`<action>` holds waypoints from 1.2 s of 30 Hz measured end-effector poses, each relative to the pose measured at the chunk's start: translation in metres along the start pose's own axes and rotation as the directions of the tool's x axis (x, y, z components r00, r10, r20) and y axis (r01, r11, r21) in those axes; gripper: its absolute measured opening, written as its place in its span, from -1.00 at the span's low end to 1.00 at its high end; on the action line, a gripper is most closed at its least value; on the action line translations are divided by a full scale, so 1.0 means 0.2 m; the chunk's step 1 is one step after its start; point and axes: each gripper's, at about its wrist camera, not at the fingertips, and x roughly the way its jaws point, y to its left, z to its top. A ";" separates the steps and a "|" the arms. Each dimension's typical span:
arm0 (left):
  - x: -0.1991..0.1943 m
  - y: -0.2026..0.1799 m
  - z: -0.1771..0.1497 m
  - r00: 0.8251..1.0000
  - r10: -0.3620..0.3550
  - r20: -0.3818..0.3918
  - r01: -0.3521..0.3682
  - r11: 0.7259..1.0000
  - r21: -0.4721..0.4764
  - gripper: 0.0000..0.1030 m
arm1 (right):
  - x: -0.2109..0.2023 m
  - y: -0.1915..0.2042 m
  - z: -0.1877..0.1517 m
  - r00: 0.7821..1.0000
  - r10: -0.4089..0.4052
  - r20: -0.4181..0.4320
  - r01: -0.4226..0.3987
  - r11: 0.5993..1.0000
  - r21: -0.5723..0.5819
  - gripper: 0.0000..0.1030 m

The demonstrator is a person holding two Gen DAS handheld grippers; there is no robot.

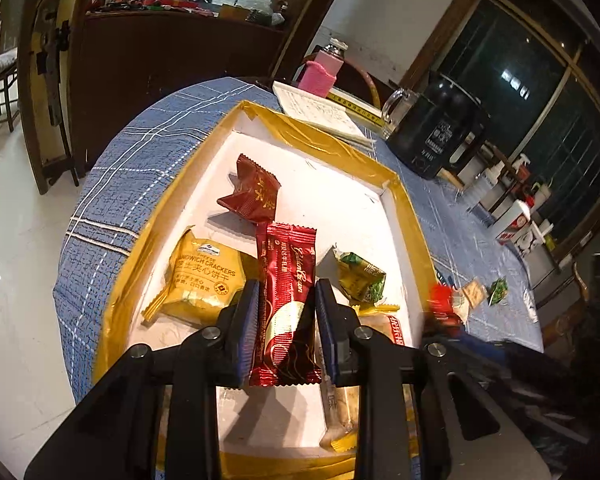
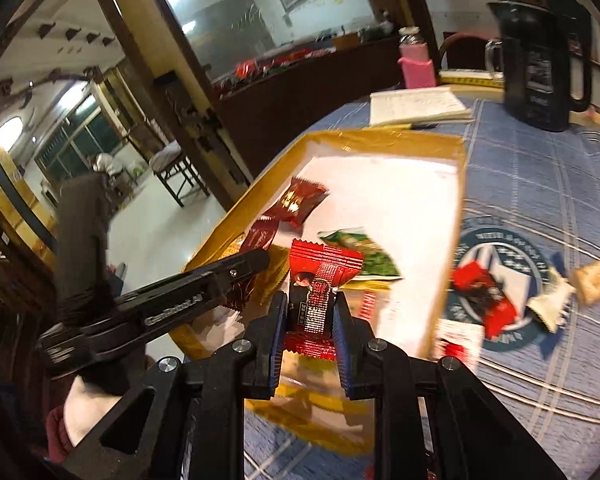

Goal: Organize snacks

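I have about 5 snacks in the box (image 1: 404, 216); my left gripper (image 1: 286, 312) clamps a red bar (image 1: 286, 304), my right gripper (image 2: 310, 312) a red candy (image 2: 320, 280), and several loose packets (image 2: 484, 292) wait on the table.

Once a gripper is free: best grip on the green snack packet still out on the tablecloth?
Take the green packet across its puffed middle, coming from above. It lies low on the blue tablecloth, apart from the cracker beside it, so both fingers seem to have room. Its crimped ends look too thin and floppy to hold.
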 end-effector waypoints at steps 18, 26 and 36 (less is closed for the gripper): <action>-0.28 -0.11 -0.10 0.996 -0.012 0.087 0.015 0.999 -0.033 0.30 | -0.01 -0.04 0.00 1.000 -0.010 0.026 0.009 0.999 0.032 -0.21; -0.40 -0.24 -0.25 0.988 -0.085 0.126 0.094 0.993 -0.065 0.31 | -0.23 -0.33 -0.10 0.995 -0.051 0.086 0.036 0.985 0.170 -0.03; -0.39 -0.56 -0.36 0.980 -0.184 0.073 0.180 0.982 0.049 0.37 | -0.44 -0.66 -0.33 0.986 -0.127 0.104 0.092 0.952 0.291 -0.03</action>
